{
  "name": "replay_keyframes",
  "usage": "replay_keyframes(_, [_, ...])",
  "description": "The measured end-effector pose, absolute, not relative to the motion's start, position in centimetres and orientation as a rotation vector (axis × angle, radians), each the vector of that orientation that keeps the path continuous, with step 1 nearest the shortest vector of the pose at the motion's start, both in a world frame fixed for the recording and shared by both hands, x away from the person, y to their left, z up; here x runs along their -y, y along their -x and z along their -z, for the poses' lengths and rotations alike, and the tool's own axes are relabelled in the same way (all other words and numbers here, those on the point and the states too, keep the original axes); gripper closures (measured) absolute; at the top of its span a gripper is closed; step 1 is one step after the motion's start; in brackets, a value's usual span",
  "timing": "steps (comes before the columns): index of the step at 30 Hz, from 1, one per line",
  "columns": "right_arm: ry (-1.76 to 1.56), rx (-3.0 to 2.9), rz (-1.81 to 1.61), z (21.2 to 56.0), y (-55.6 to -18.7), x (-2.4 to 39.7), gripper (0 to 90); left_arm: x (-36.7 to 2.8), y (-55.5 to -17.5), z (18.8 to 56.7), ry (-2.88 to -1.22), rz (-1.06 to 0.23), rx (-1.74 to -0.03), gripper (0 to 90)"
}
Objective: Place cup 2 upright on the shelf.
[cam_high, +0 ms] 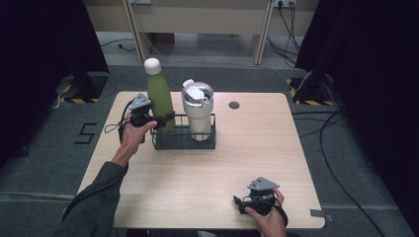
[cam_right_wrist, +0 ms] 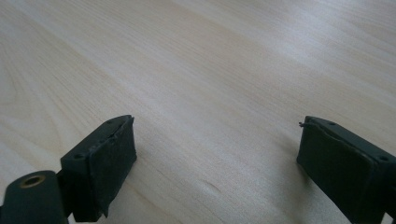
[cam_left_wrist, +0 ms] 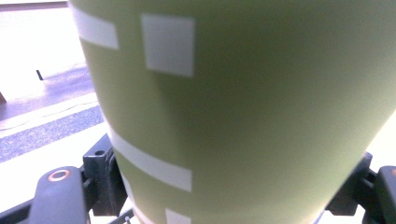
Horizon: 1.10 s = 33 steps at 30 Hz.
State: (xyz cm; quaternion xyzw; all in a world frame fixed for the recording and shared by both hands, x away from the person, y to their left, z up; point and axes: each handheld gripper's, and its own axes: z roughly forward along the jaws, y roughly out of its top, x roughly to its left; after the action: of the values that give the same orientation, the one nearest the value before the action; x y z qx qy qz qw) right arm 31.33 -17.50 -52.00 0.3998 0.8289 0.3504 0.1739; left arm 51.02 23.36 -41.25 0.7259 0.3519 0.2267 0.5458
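The left gripper point(cam_high: 160, 120) is reaching in from the 9 o'clock side of the green bottle point(cam_high: 159, 96) and is clamping its lower body, one jaw pressing on each flank. In the left gripper view the bottle point(cam_left_wrist: 243, 116) is sitting tight between the jaws, its olive wall carrying white rectangular markings, and the two black jaw blocks are bearing against it at the lower left and lower right of the frame. The bottle is standing upright with its white cap on top, in the left compartment of the black wire rack point(cam_high: 184, 139); whether its base is resting on the rack floor or lifted clear cannot be told. Just beside it, at its 3 o'clock, the white tumbler point(cam_high: 197, 109) with a lid is standing upright in the right compartment. The rack is sitting on the wooden table point(cam_high: 247, 148), toward 11 o'clock from the table's centre.

The right gripper point(cam_high: 240, 205) is lying low at the near edge of the table, around 5 o'clock from the centre, well apart from the rack. In the right gripper view its jaws are standing wide apart with nothing between them, only bare wood grain of the table point(cam_right_wrist: 210, 70) showing in the gap
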Motion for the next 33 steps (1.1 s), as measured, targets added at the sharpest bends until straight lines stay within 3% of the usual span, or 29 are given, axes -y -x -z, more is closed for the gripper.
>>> replay_keyframes(33, [-1.131, -2.353, -0.993, 52.0, -31.3, 17.5, 11.7, -22.8, -51.3, 45.4, -1.75, -0.517, -0.868, 20.3])
